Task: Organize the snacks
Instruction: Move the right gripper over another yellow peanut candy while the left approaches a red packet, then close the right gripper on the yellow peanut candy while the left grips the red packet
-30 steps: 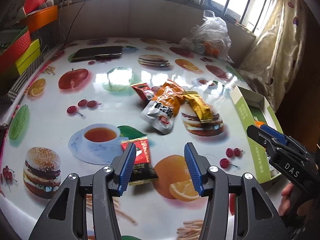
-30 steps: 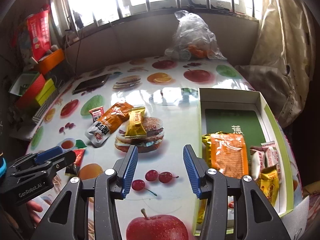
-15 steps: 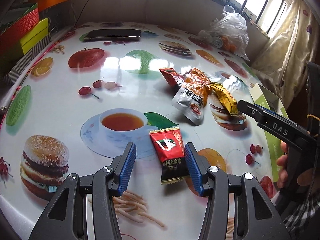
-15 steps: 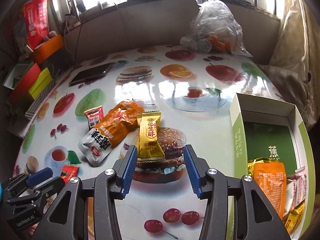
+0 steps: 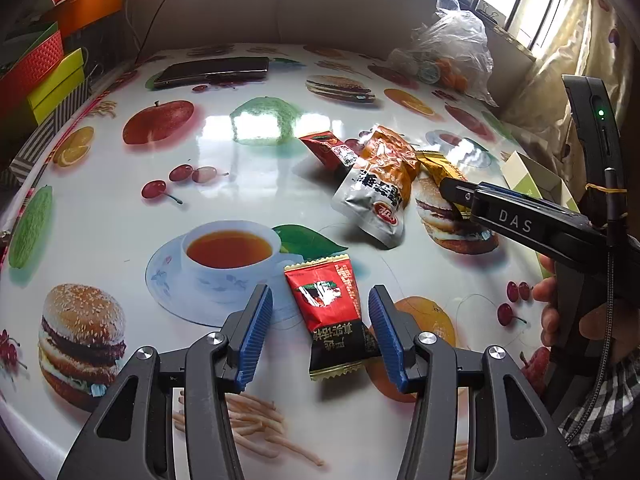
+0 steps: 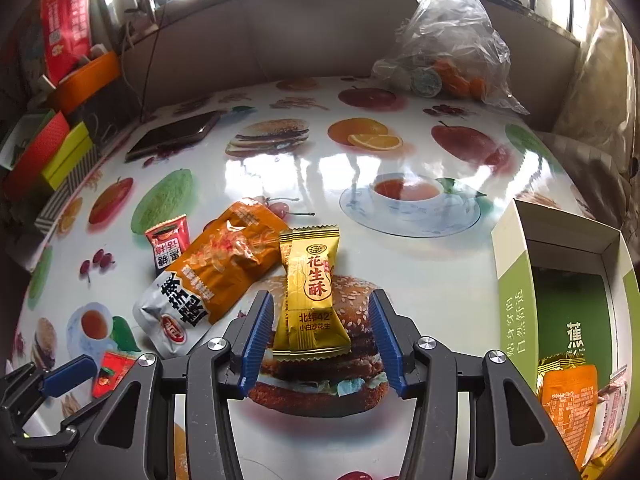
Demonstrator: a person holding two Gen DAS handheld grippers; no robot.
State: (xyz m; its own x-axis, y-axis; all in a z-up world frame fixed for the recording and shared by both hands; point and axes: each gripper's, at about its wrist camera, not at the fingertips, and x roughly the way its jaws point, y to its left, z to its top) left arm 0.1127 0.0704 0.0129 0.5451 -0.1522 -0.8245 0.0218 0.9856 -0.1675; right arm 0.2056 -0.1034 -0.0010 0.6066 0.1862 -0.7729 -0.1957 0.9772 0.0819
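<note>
A red-and-black snack packet (image 5: 330, 312) lies flat on the fruit-print table (image 5: 248, 168) between the jaws of my left gripper (image 5: 319, 298), which is open, its pads not pressing. A gold peanut-candy packet (image 6: 312, 292) lies over a printed burger between the pads of my right gripper (image 6: 320, 300), whose jaws are opening without squeezing it. Beside it lie an orange-and-silver packet (image 6: 216, 276) and a small red packet (image 6: 168, 244). A green-and-white box (image 6: 516, 300) at the right holds several snacks (image 6: 568, 400). The right gripper (image 5: 448, 190) reaches in from the right.
A dark phone (image 5: 212, 70) lies at the far left of the table. A clear plastic bag (image 5: 452, 52) of items stands at the far right. Coloured boxes (image 5: 40, 68) are stacked along the left wall. A person's hand (image 5: 560, 312) holds the right gripper's handle.
My right gripper has swung left from the box to straddle the gold packet. My left gripper has closed in on the red-and-black packet, which now lies between its jaws.
</note>
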